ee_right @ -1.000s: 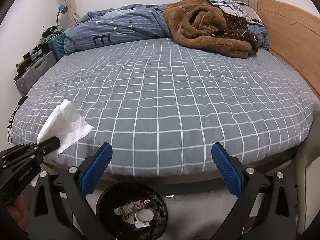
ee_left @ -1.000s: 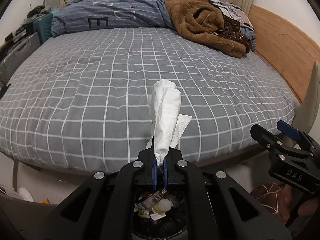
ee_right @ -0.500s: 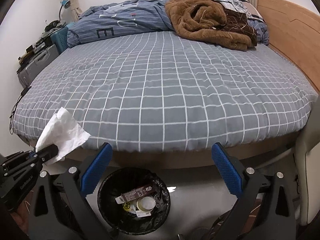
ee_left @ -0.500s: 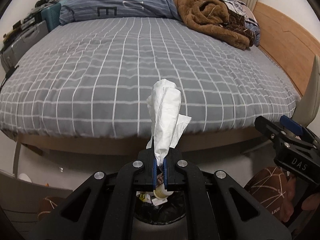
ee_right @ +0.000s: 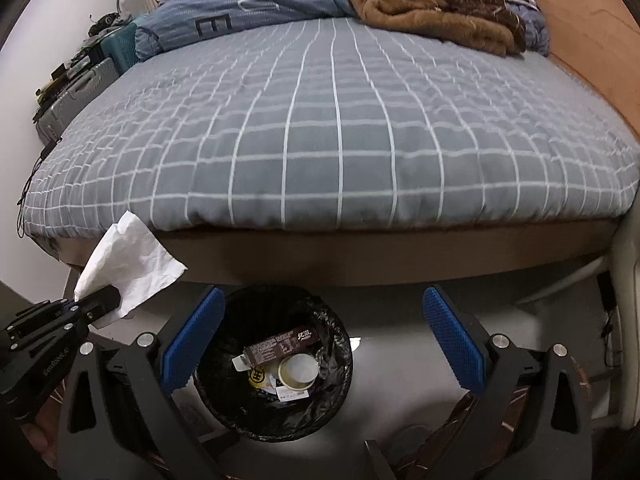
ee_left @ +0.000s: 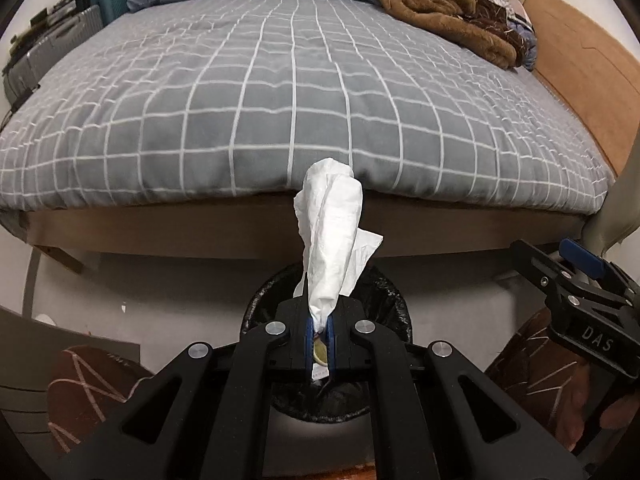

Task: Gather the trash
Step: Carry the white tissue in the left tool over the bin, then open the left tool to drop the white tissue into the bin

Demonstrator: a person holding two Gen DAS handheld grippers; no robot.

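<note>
My left gripper (ee_left: 319, 326) is shut on a crumpled white tissue (ee_left: 330, 232) that sticks out past its pads. It hangs just above a round bin with a black liner (ee_left: 384, 300) on the floor by the bed. In the right wrist view the same tissue (ee_right: 130, 260) shows at the left, held in the left gripper (ee_right: 100, 300), beside the bin (ee_right: 332, 336). The bin holds a brown wrapper (ee_right: 280, 344), a paper cup (ee_right: 298, 370) and other scraps. My right gripper (ee_right: 320, 340) is open and empty, its blue pads (ee_right: 452, 340) on either side of the bin from above.
A bed with a grey checked cover (ee_right: 340, 140) fills the view behind the bin, its wooden frame (ee_right: 380, 256) close to the rim. A brown blanket (ee_right: 420, 4) and a blue duvet (ee_right: 248, 4) lie at the far end. Patterned slippers (ee_left: 96, 384) are on the floor. Suitcases (ee_right: 76, 96) stand at the left.
Both grippers have sunk toward the floor and come closer to the bin. The bin now shows larger and the bed's edge has risen in both views. The left grip on the tissue is unchanged.
</note>
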